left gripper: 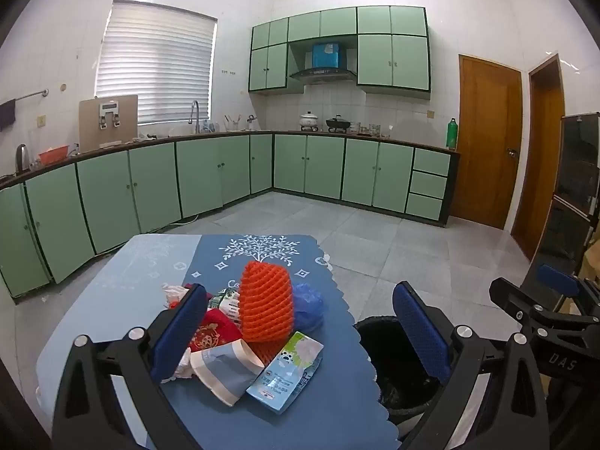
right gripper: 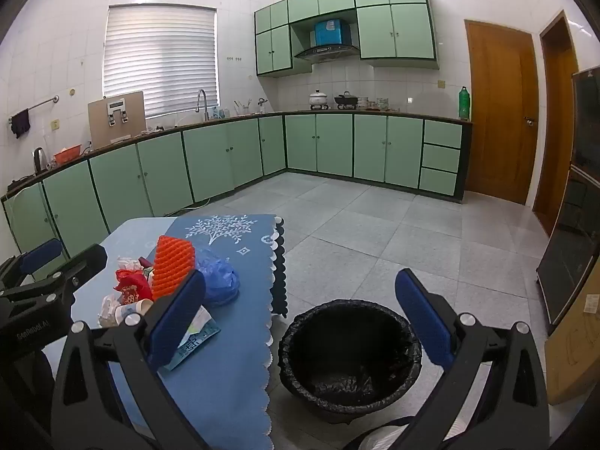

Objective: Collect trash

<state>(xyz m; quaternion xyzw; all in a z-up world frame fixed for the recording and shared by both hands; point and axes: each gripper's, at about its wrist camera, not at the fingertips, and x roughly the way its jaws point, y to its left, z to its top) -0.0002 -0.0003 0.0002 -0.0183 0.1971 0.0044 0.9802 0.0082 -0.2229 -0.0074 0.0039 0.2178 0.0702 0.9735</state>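
We hover both grippers, left (left gripper: 300, 332) and right (right gripper: 300, 318), spread and empty, near the trash pile (left gripper: 262, 322) on the table (left gripper: 318, 412); next, we grab a piece for the bin (right gripper: 350, 356) at right.

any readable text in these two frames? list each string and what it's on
"DAS": right claw body, seen from the left wrist.
"SenRobot.AI", roughly, small: left claw body, seen from the right wrist.
Light blue packet: print too small.
Red packet: gold emblem, unreadable.
Tablecloth: "C…", rest hidden.

Far off, green cabinets (left gripper: 307, 165) line the walls; a green bottle (left gripper: 452, 134) stands near the wooden door (left gripper: 487, 142).
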